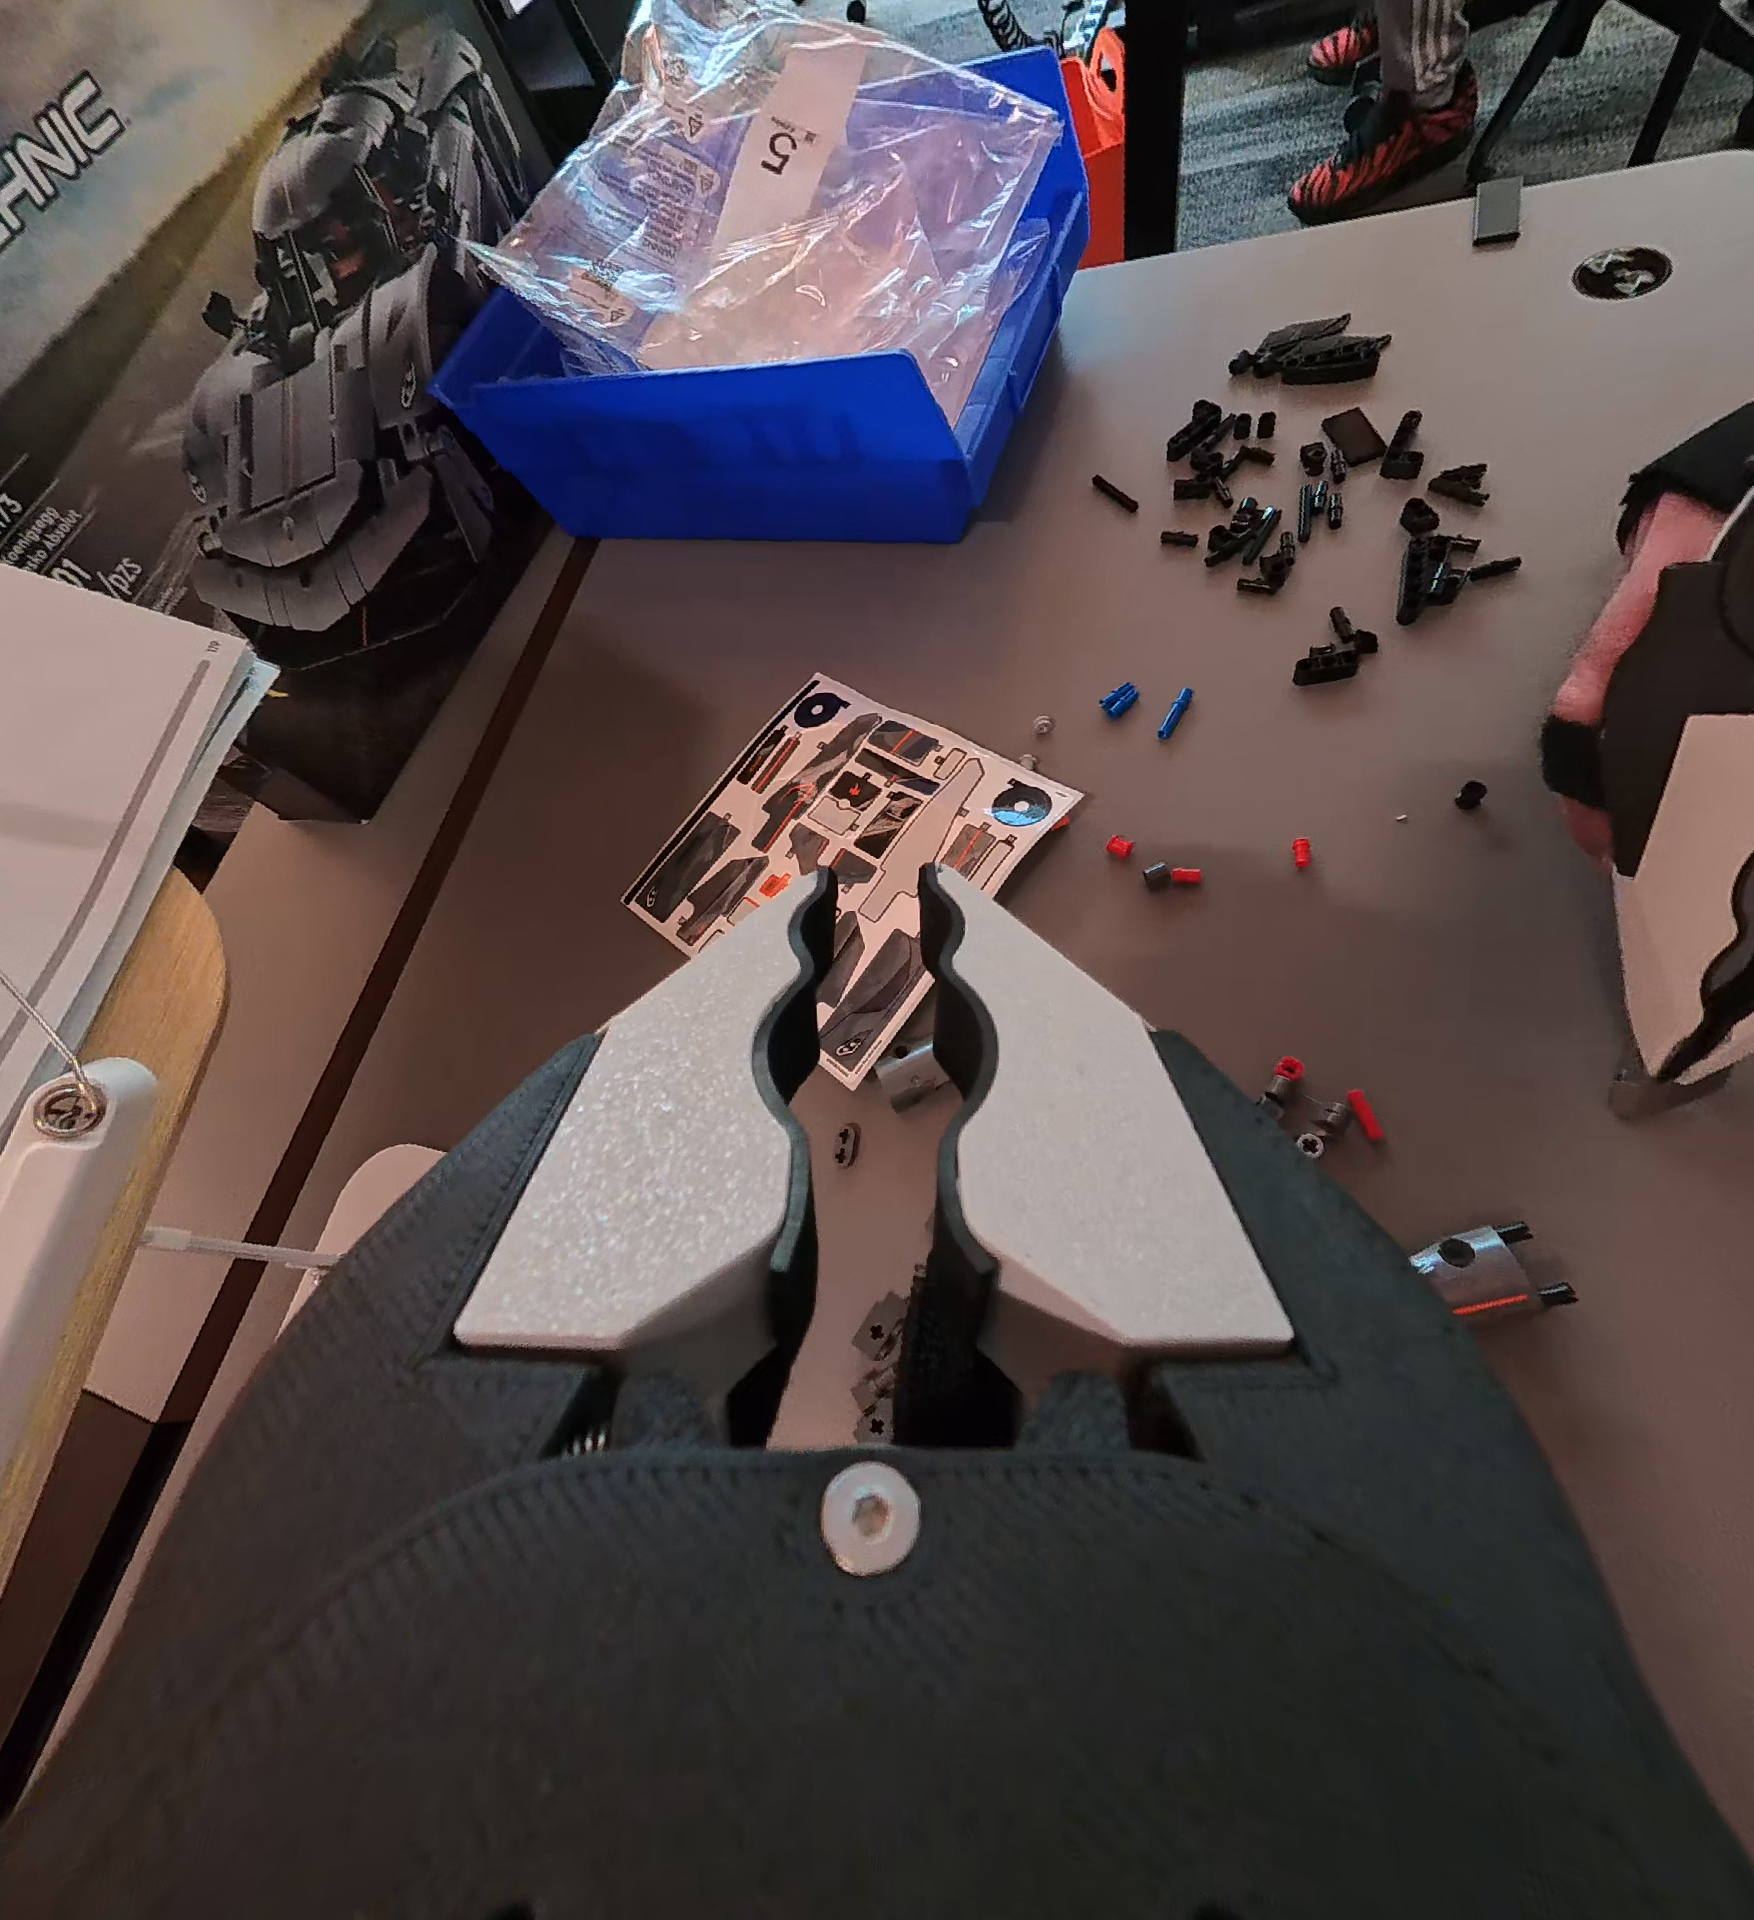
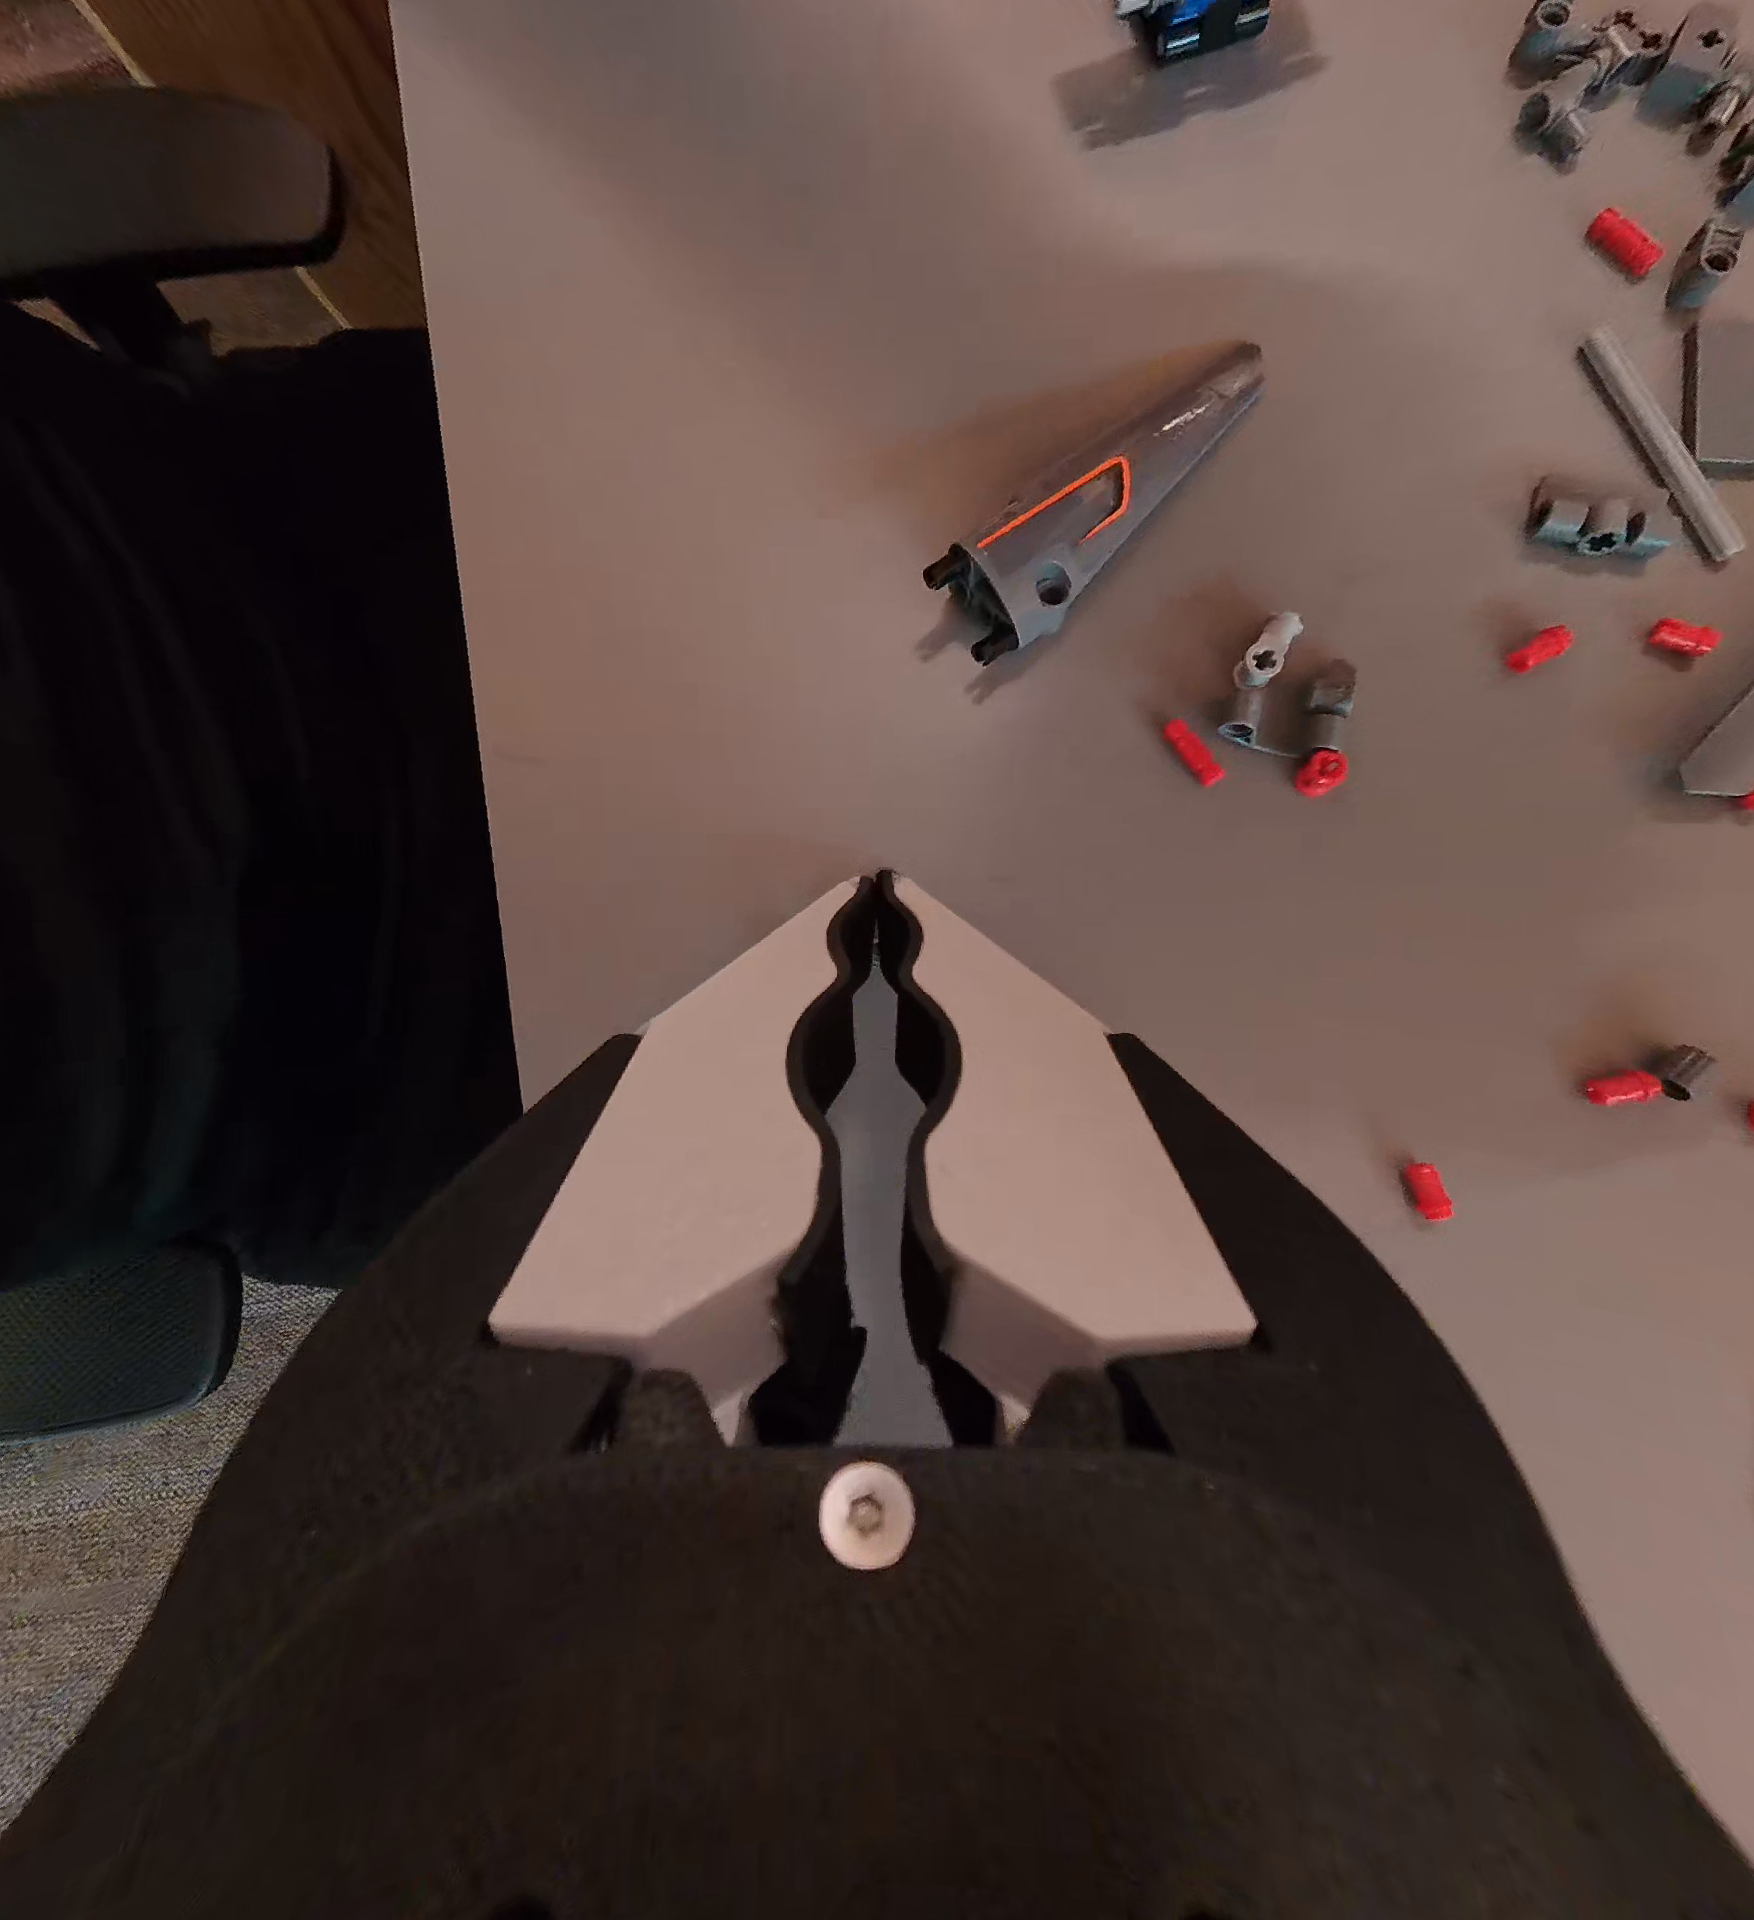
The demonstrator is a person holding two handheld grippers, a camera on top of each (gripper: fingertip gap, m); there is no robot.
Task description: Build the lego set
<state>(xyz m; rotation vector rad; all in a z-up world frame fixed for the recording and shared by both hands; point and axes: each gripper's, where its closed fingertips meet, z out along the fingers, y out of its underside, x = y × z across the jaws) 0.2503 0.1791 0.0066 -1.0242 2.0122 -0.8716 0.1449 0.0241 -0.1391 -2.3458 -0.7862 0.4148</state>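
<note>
My left gripper is open and empty; it hovers over a sticker sheet on the grey table. A small grey connector lies on the table below its fingers. My right gripper is shut with its tips touching, low over a bare part of the table near its left edge; nothing shows between the pads. It also shows in the left wrist view. A grey panel with an orange line and a small grey assembly lie ahead of it to the right.
Black pieces, blue pins and red pins are scattered on the table. A blue bin with plastic bags stands at the back. The set's box and instruction booklet are on the left. The grippers' ends are close to 25 cm from one another.
</note>
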